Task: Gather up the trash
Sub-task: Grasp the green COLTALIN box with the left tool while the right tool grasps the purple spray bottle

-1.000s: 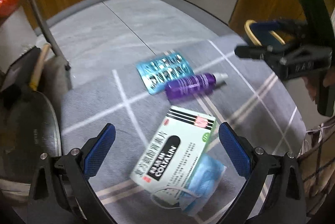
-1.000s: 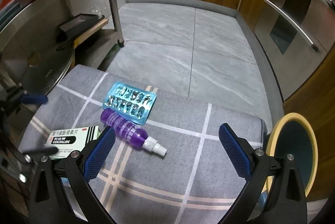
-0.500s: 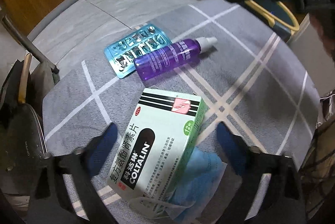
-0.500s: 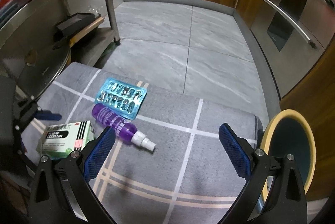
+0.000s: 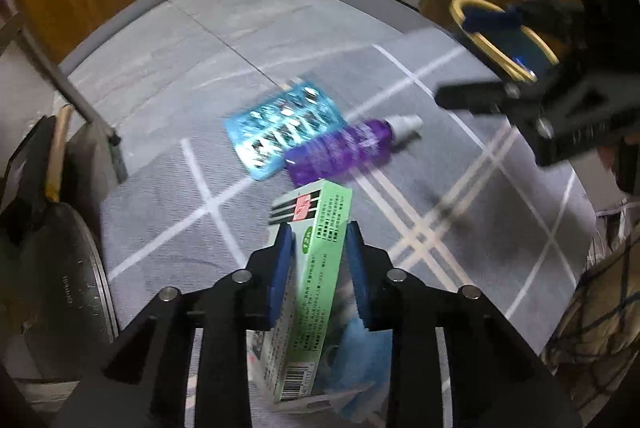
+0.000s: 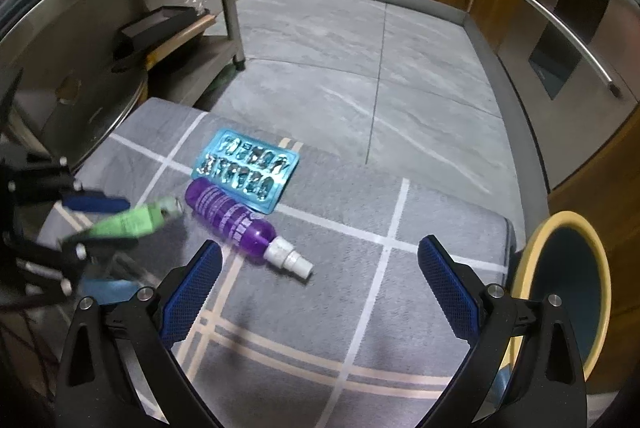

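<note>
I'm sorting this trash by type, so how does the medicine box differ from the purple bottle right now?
The medicine box is green and white and flat-sided; the purple bottle is round with a white nozzle. The box is tilted up on edge between the closing jaws of the left hand-held gripper; the bottle lies on its side on the grey cloth, untouched. Both are still outside the yellow-rimmed bin.

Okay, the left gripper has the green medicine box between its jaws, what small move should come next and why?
Probably finish closing, then lift. The left gripper has its jaws closing on the tilted medicine box, which lies over a blue face mask; the bin sits off to the right.
</note>
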The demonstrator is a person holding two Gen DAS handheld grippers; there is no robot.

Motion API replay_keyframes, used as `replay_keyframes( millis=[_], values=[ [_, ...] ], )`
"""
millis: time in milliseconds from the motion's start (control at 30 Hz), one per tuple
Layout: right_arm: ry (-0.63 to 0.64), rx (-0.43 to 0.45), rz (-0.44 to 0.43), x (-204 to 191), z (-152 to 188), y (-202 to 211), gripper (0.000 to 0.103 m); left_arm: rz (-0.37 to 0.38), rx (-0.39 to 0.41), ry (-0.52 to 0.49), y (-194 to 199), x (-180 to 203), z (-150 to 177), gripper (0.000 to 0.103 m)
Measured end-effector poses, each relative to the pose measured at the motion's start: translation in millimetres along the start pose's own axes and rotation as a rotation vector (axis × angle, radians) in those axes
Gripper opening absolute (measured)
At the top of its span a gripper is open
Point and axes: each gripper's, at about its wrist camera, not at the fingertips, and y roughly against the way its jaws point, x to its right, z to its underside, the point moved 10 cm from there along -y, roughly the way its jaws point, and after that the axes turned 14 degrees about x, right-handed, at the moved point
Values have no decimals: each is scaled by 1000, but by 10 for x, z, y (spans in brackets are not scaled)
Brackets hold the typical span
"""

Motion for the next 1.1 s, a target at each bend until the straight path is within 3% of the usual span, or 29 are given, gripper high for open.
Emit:
replay_keyframes(
  millis=[233, 333, 500, 800, 967, 1100],
  values=[
    [13, -1, -67, -203, 2, -122, 97, -61, 27, 60, 21, -290, -93, 26],
    [52, -11, -80, -315, 24, -200, 96, -85, -12, 76, -56, -388, 12, 26],
    [110, -17, -117, -489, 50, -313, 93, -40, -53, 106, -133, -370, 103, 24],
    [200, -55, -123, -665, 161, -602, 70, -30, 25, 94, -62, -336, -106, 18],
    [224, -71, -132, -719, 207, -679, 59, -41, 63, 150, 6, -408, -176, 18],
    [222, -100, -174, -786, 260, -665, 41, -63, 102, 182, 88, -495, -252, 18]
  ],
)
